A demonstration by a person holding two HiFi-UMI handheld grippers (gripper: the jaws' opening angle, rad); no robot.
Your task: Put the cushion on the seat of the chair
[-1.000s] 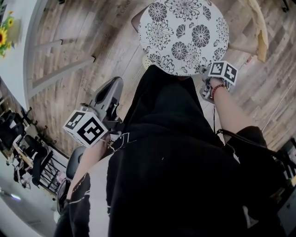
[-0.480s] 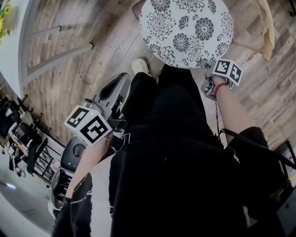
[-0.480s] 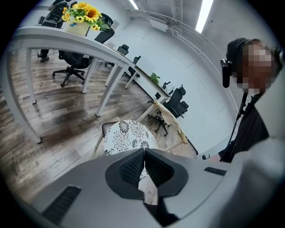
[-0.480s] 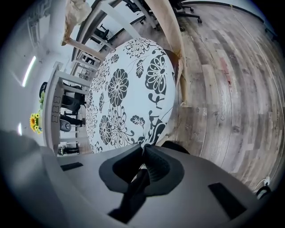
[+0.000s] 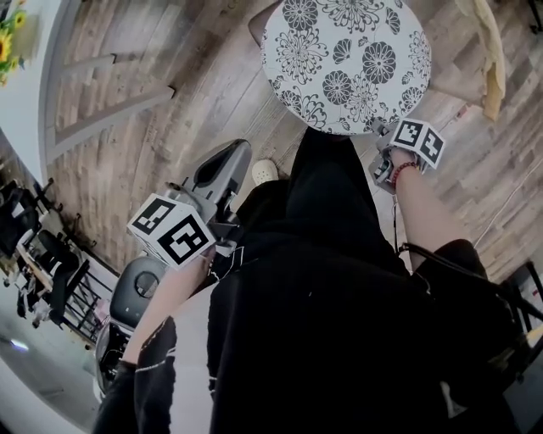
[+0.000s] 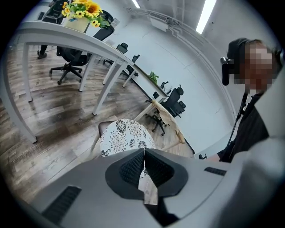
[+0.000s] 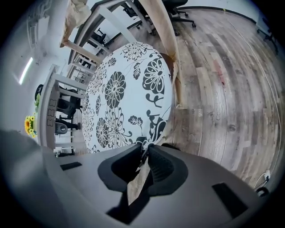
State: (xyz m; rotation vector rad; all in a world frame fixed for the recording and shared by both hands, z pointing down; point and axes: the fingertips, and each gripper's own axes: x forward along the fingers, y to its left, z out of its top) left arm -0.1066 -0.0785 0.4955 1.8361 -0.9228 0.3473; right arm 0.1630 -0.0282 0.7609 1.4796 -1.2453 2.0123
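The cushion, round and white with black flowers, lies flat on the seat of the chair. A brown sliver of that seat shows past the cushion's far-left rim.

The right claw points steeply down at the cushion's near edge. In the right gripper view its jaws stand almost together at the right claw tips, nipping the thin rim of the cushion. They have just been easing apart, and the rim is between them. The rest of the cushion spreads away ahead of this claw. The chair's pale wooden frame runs along the cushion's far side, to the claw's right.

The left claw is held well apart from the cushion, nearer the person and off to the left. In the left gripper view its jaws meet at the left claw tips with nothing held, and the cushion shows just beyond them.

A pale shoe stands on the wooden floor just beside the left claw. Black clothing fills the space between the two claws. Far ahead of the left claw, to its left, a white tabletop carries sunflowers, with black office chairs beneath and behind it.
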